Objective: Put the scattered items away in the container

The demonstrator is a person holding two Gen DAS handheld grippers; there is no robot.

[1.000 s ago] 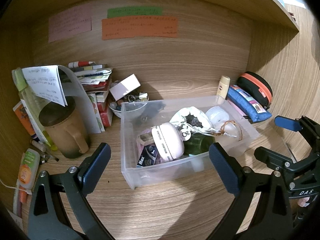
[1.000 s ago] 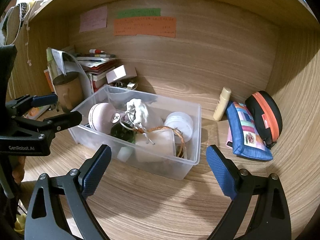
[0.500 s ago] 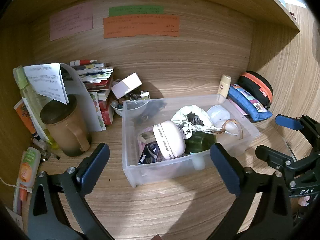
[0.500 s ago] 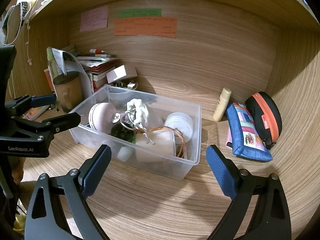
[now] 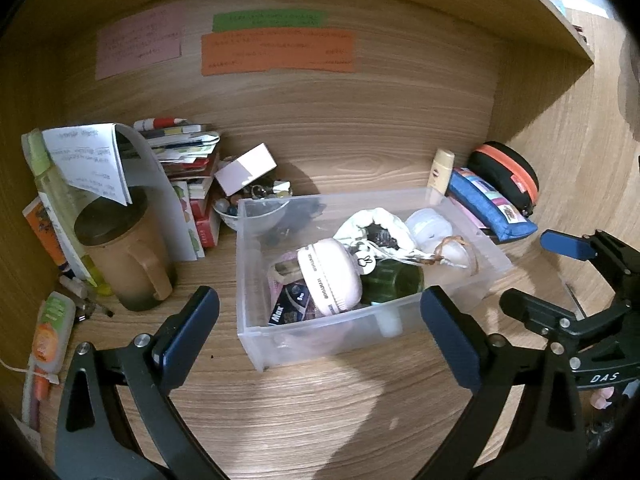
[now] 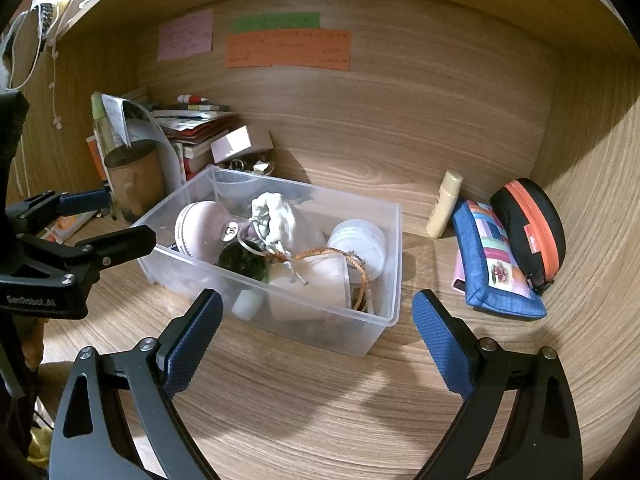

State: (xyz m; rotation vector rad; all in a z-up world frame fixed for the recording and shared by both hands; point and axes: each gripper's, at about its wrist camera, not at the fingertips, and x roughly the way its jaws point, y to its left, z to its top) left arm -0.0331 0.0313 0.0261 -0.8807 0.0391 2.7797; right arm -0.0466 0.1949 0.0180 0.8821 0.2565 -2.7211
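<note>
A clear plastic container (image 5: pixel 256 344) (image 6: pixel 394 264) sits mid-desk, holding a pink round case (image 5: pixel 328 276) (image 6: pixel 200 224), a white drawstring pouch (image 5: pixel 374 228) (image 6: pixel 276 216), a green jar (image 5: pixel 394 280), a white lidded tub (image 6: pixel 358 240) and a braided cord (image 6: pixel 360 272). My left gripper (image 5: pixel 320 328) hangs open in front of the container with nothing between its fingers. My right gripper (image 6: pixel 318 330) is open too, near the container's front right corner, and holds nothing.
A blue patchwork pouch (image 6: pixel 496 256), a black-and-orange case (image 6: pixel 532 224) and a cream tube (image 6: pixel 444 204) lie right of the container. A brown mug (image 5: pixel 124 256), stacked books (image 5: pixel 188 160), a small bowl (image 5: pixel 256 216) and a white box (image 5: pixel 246 168) crowd the left.
Both grippers have drawn back slightly from the container; nothing was picked up or released.
</note>
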